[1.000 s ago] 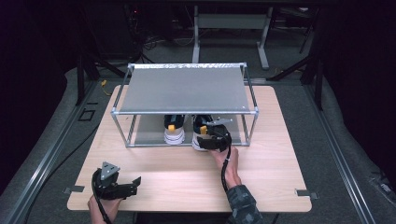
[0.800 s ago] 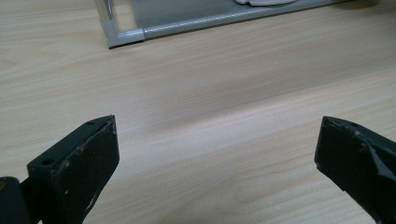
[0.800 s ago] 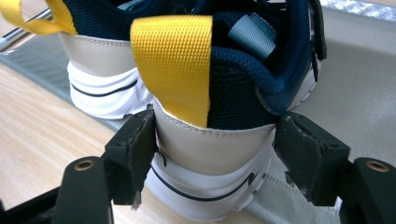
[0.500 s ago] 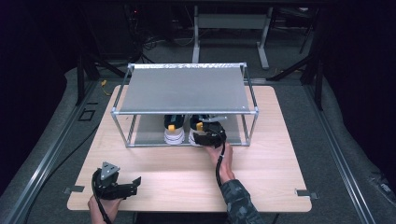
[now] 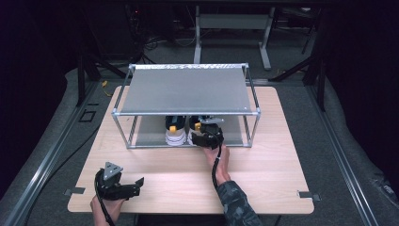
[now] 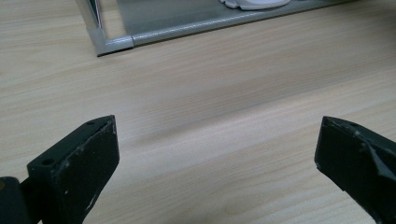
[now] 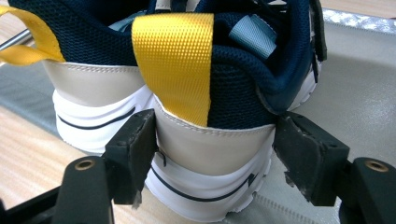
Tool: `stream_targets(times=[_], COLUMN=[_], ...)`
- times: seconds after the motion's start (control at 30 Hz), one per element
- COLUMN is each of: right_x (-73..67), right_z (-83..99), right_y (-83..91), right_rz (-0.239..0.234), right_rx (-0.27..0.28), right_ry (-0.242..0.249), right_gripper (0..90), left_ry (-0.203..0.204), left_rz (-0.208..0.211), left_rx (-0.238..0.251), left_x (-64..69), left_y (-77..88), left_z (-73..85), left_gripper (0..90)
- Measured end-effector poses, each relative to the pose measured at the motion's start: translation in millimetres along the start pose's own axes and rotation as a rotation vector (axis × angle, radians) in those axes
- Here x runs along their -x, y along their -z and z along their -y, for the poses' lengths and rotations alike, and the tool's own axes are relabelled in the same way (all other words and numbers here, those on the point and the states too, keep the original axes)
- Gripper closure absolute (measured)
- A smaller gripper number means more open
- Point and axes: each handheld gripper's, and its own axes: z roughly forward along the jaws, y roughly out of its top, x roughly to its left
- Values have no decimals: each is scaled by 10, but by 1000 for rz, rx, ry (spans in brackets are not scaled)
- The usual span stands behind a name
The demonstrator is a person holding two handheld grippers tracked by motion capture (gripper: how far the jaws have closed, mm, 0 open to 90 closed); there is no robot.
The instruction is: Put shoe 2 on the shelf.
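Two sneakers sit side by side on lower shelf of metal rack point(image 5: 188, 89), heels toward the person. Right sneaker point(image 7: 210, 93): navy mesh, yellow heel tab, white sole. Right tongs point(image 7: 215, 149) straddle its heel, jaws at both sides, prob. touching — can't tell if clamped. Left sneaker point(image 7: 70, 70) just beside. Left tongs point(image 6: 217, 149) wide open, empty, low over bare counter point(image 6: 233, 93) near front-left corner.

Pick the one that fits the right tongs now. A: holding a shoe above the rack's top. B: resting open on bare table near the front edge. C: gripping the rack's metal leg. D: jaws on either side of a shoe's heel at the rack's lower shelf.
D: in the right gripper view the right tongs bracket the heel of the right shoe on the rack, jaws flanking it.
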Motion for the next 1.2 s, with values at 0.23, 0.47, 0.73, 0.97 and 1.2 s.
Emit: stream_targets(times=[0.23,0.47,0.73,0.97,1.2], right_x=[-24,-17,-23,63,176], right_z=[-7,-20,31,60,132], right_y=[-35,53,370,681,1007], right_rz=[35,3,-71,-131,-124], right_rx=[7,-27,-49,-32,-25], right_ry=[-4,15,59,66,88], right_gripper=[298,142,66,36,1], left_ry=[7,4,2,2,8], left_rz=[-4,-4,0,-1,-8], left_rx=[1,-5,-6,-4,-6], left_x=[-15,-24,-14,-16,-43], left_y=[-4,-10,-26,-19,-19], left_z=[20,27,37,42,65], left_gripper=[0,0,0,0,0])
